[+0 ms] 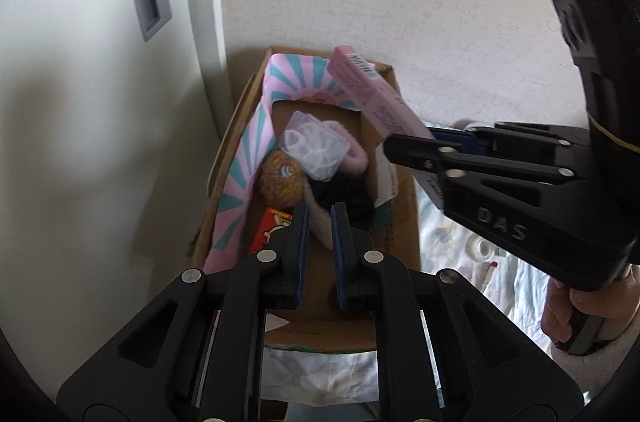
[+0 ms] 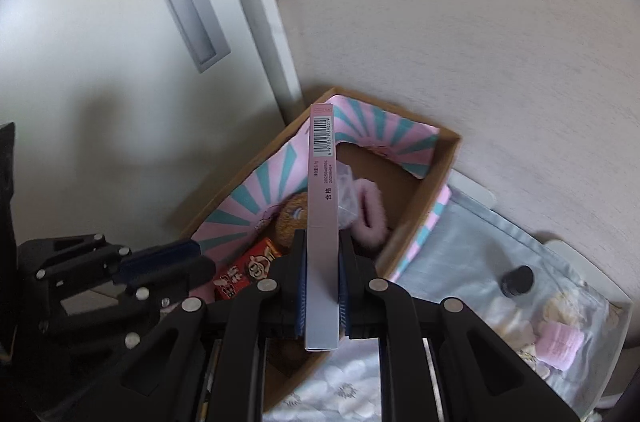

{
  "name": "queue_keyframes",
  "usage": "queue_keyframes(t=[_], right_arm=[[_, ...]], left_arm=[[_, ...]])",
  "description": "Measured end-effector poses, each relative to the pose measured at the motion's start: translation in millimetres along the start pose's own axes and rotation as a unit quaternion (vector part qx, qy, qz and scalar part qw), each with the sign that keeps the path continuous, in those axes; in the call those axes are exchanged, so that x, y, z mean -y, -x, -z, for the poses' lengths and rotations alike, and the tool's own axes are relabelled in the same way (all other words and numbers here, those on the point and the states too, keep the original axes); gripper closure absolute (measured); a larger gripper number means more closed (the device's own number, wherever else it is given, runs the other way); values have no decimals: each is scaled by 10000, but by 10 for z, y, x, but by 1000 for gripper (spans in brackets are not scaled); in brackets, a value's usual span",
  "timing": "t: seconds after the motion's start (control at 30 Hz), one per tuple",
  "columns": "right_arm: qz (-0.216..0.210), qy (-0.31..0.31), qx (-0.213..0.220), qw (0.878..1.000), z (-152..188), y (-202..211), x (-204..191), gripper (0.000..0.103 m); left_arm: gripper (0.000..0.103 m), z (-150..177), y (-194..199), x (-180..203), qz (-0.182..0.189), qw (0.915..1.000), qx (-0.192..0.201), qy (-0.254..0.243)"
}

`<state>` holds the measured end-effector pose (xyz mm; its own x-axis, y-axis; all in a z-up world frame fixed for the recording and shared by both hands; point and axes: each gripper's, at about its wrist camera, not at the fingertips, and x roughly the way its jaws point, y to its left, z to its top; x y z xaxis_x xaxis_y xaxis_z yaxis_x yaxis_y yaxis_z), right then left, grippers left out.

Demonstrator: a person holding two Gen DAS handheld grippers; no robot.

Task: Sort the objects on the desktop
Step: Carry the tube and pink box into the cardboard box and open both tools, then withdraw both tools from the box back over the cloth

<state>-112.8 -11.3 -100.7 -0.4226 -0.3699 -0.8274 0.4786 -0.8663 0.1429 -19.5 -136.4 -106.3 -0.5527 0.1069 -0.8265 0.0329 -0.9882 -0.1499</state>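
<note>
A cardboard box [image 1: 400, 222] sits in the corner against the wall, lined with pink-and-teal striped cloth [image 1: 248, 158]. Inside lie a brown plush toy [image 1: 280, 182], a clear plastic pack [image 1: 314, 146], something pink and fuzzy [image 2: 370, 218], perhaps a slipper, and a red snack packet [image 2: 244, 272]. The right gripper [image 2: 322, 286] is clamped on a long, slim pink box [image 2: 322, 222] with a barcode, held above the cardboard box. The left gripper [image 1: 320, 254] hangs over the box, jaws nearly together, empty.
</note>
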Motion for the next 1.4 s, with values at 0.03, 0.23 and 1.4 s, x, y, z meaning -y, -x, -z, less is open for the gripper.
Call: queue_keyframes(t=[0.03, 0.23, 1.4], right_arm=[[4, 38, -40, 10000, -18, -54, -37, 91], [86, -42, -275, 9996, -42, -305, -87, 89], [993, -1367, 1016, 9804, 611, 1111, 948, 31]], left_arm=[[93, 12, -10, -32, -15, 10000, -18, 1], [93, 60, -33, -179, 60, 10000, -30, 37], [0, 2, 301, 855, 274, 9895, 645, -1264]])
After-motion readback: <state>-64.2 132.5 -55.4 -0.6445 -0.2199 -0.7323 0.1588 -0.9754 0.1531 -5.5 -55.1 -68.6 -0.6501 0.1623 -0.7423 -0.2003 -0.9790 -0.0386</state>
